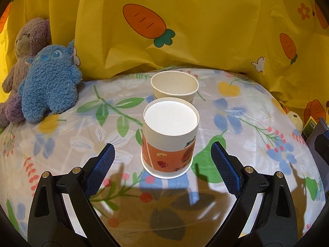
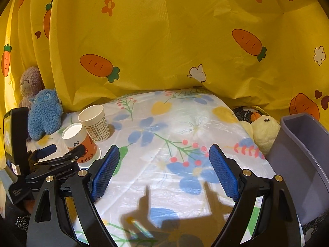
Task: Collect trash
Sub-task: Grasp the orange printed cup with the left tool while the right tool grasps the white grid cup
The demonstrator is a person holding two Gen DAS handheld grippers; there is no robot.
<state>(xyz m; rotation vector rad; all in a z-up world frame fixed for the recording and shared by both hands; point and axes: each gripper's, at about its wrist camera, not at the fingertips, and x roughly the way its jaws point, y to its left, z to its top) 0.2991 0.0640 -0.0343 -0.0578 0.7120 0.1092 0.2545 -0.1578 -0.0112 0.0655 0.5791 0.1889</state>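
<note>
**Both jaws open, cups still on the table**

Left gripper [image 1: 162,158]: jaws wide open, nothing between the pads. It faces the inverted cup [image 1: 169,135], orange-printed, standing rim-down with its white base up. The cup sits ahead of the fingertips, centred on the gap, not touched by either pad.

Just behind it, touching or nearly so, stands the upright cup [image 1: 174,87], open mouth up. Left view shows its inside as plain white; its green grid print shows only in the right view.

Right gripper [image 2: 164,170]: jaws also wide open, holding nothing, over a bare stretch of floral tablecloth [image 2: 185,123]. Both cups are off to its left, well apart from it.

Only the right view shows:
- the left gripper from the side, its fingers flanking the base of the inverted cup, no clear contact
- a grey-purple bin [image 2: 302,164] at the right edge of the table, open side up, just beside the right finger
- a yellow plush chick [image 2: 263,131] against the bin's far side

Left view catches just slivers of the chick and the bin at its right edge.

Both views: blue plush [image 1: 49,84] and purple plush bear [image 1: 26,41] at the far left of the table, against a yellow carrot-print curtain [image 1: 205,30].
</note>
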